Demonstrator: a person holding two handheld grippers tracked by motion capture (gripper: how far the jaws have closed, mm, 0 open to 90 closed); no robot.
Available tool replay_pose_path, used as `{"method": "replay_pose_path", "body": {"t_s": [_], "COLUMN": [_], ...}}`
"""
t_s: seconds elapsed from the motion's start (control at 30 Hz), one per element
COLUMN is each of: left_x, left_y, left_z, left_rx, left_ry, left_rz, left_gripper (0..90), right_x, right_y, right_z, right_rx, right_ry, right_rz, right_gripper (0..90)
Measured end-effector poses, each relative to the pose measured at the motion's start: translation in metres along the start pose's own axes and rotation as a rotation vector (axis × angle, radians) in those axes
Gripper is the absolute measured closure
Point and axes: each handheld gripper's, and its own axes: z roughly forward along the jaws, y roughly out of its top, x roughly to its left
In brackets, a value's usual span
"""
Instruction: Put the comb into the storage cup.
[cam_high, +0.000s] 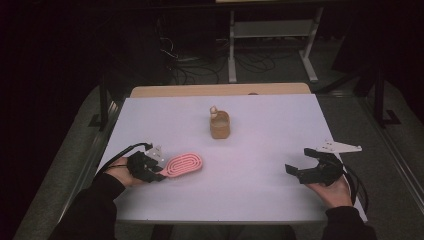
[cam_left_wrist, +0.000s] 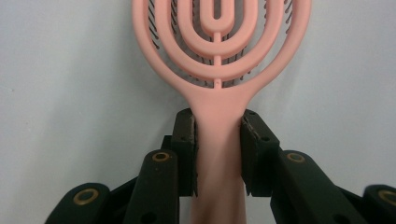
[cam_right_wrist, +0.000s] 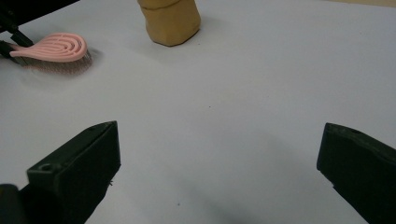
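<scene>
Hairbrush (cam_high: 184, 164), pink and oval-headed, lay flat on the white surface (cam_high: 260, 150) near its left front corner, its handle pointing toward the person and its open, looped head pointing toward the middle. In the right claw's view its dark bristles (cam_right_wrist: 70, 65) faced down against the surface. The left claw (cam_high: 150, 170) was clamped on the handle: in the left claw's view both black pads (cam_left_wrist: 184, 149) pressed on the sides of the narrow pink stem, just below where it widened into the head. The brush rested on the surface, not yet lifted.

It looked like moulded plastic, so probably light and stiff, with a smooth handle that might slip or swivel under a loose hold. The concentric ribs of the head looked thin and might flex, and the bristles would bend if pressed, so the solid handle seemed the better place to grip, close to the neck, where the head's weight would tip it least.

The right claw (cam_high: 306, 161) rested near the right front of the surface in the person's hand, its jaws spread wide with nothing between them. A tan holder (cam_high: 220, 125) stood upright near the middle, toward the back, well apart from the brush, with something small and pale showing at its rim.
</scene>
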Motion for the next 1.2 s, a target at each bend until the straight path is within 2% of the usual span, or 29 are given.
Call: {"method": "replay_pose_path", "body": {"t_s": [0.33,0.47,0.6,0.73,1.2], "left_x": [0.0,-0.003,-0.005,-0.004,0.0], "left_y": [0.001,0.002,0.005,0.008,0.021], "left_z": [-0.003,-0.006,-0.012,-0.017,-0.037], "left_rx": [0.0,-0.01,-0.016,-0.028,-0.053], "left_ry": [0.005,0.01,0.026,0.035,0.081], "left_rz": [0.003,0.034,0.054,0.049,0.071], "left_gripper": [69.9,70.0,70.0,70.0,70.0], "right_x": [0.0,0.0,0.0,0.0,0.0], "right_y": [0.0,0.0,0.0,0.0,0.0], "right_z": [0.0,0.0,0.0,0.0,-0.001], "right_rx": [0.0,0.001,0.0,0.0,0.002], "right_ry": [0.0,0.001,0.0,0.001,0.004], "right_rz": [0.001,0.001,0.001,0.0,0.001], "right_gripper": [0.0,0.0,0.0,0.0,0.0]}}
